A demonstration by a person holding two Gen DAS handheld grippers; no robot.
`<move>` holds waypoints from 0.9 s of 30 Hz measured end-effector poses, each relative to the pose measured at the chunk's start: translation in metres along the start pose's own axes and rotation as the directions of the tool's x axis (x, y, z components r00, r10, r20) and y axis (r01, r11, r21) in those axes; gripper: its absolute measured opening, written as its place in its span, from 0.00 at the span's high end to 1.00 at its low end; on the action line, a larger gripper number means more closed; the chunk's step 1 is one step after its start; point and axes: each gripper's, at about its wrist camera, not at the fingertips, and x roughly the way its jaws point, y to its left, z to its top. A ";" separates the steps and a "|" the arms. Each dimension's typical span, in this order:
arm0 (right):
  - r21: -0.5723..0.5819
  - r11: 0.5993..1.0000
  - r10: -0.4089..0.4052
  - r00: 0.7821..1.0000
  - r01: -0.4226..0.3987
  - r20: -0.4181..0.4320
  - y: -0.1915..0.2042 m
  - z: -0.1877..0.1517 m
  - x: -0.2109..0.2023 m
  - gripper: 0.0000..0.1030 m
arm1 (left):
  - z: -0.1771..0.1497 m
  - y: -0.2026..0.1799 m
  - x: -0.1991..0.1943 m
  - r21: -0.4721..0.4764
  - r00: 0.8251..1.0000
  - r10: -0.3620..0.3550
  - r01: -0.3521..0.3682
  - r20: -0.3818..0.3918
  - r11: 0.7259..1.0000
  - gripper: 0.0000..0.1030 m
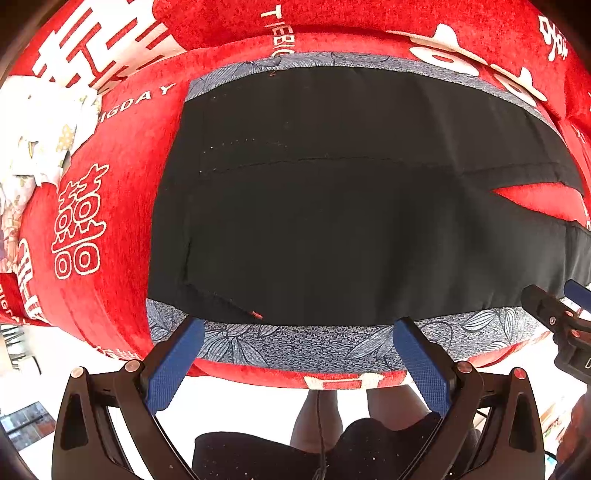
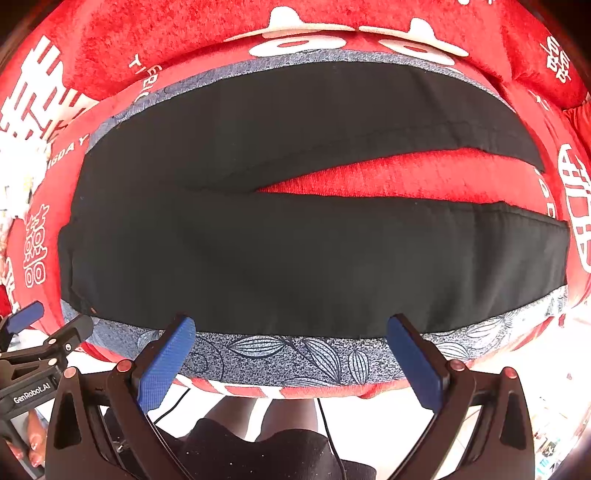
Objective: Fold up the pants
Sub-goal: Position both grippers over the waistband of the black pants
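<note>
The black pants lie flat and spread on a grey leaf-print cloth, which sits on a red cushioned surface with white lettering. The two legs part toward the right, showing a red wedge between them. The near edge of the pants lies just ahead of both tools. The left tool and right tool both stand wide open, holding nothing. The likely risk: a pinch at this edge may catch the grey cloth underneath too, or take only the top layer, so the fold drags skewed or wrinkles.
</note>
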 end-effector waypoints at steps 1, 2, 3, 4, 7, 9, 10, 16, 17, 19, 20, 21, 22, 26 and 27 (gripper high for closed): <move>-0.001 1.000 -0.001 1.000 0.001 -0.001 0.000 0.000 0.000 0.00 | 0.000 0.000 0.000 0.000 1.000 0.001 -0.001 0.000 1.000 0.00; -0.003 1.000 -0.004 1.000 0.004 0.014 0.002 0.000 0.000 0.00 | -0.001 0.000 0.000 0.000 1.000 0.001 -0.001 0.000 1.000 0.00; -0.004 1.000 -0.004 1.000 0.004 0.013 0.003 0.001 0.000 0.00 | -0.001 0.001 0.001 -0.002 1.000 0.001 -0.001 0.000 1.000 0.00; -0.001 1.000 -0.015 1.000 0.015 0.025 0.003 0.000 0.000 0.00 | -0.002 0.002 0.001 -0.002 1.000 0.000 0.000 0.000 1.000 0.00; -0.004 1.000 -0.011 1.000 0.012 0.028 0.005 0.001 0.001 0.00 | -0.003 0.004 0.002 -0.005 1.000 0.001 -0.001 -0.001 1.000 0.00; -0.004 1.000 -0.005 1.000 0.005 0.020 0.007 0.000 0.002 0.00 | -0.004 0.006 0.003 -0.005 1.000 0.002 -0.002 -0.002 1.000 0.00; -0.003 1.000 -0.002 1.000 0.002 0.011 0.007 0.001 0.002 0.00 | -0.004 0.006 0.003 -0.005 1.000 0.002 -0.002 -0.002 1.000 0.00; -0.002 1.000 0.008 1.000 -0.008 -0.014 0.011 -0.002 0.005 0.00 | -0.008 0.009 0.006 -0.008 1.000 0.002 -0.002 -0.008 1.000 0.00; -0.003 1.000 0.005 1.000 -0.006 -0.017 0.012 -0.003 0.006 0.00 | -0.008 0.011 0.007 -0.009 1.000 0.002 -0.002 -0.009 1.000 0.00; -0.008 1.000 -0.006 1.000 0.006 -0.014 0.013 -0.003 0.007 0.00 | -0.009 0.011 0.007 -0.009 1.000 0.003 -0.003 -0.010 1.000 0.00; -0.011 1.000 -0.014 1.000 0.014 -0.004 0.014 -0.004 0.008 0.00 | -0.010 0.012 0.008 -0.009 1.000 0.003 -0.003 -0.010 1.000 0.00; -0.013 1.000 -0.021 1.000 0.021 0.002 0.014 -0.003 0.009 0.00 | -0.010 0.013 0.008 -0.009 1.000 0.003 -0.003 -0.010 1.000 0.00; -0.014 1.000 -0.024 1.000 0.024 0.002 0.016 -0.004 0.010 0.00 | -0.010 0.014 0.008 -0.010 1.000 0.006 -0.006 -0.009 1.000 0.00; -0.015 1.000 -0.016 1.000 0.016 0.000 0.019 -0.005 0.012 0.00 | -0.014 0.015 0.008 -0.001 1.000 0.022 -0.022 0.002 1.000 0.00; -0.016 1.000 -0.013 1.000 0.013 -0.001 0.018 -0.006 0.012 0.00 | -0.015 0.016 0.009 -0.001 1.000 0.022 -0.022 0.001 1.000 0.00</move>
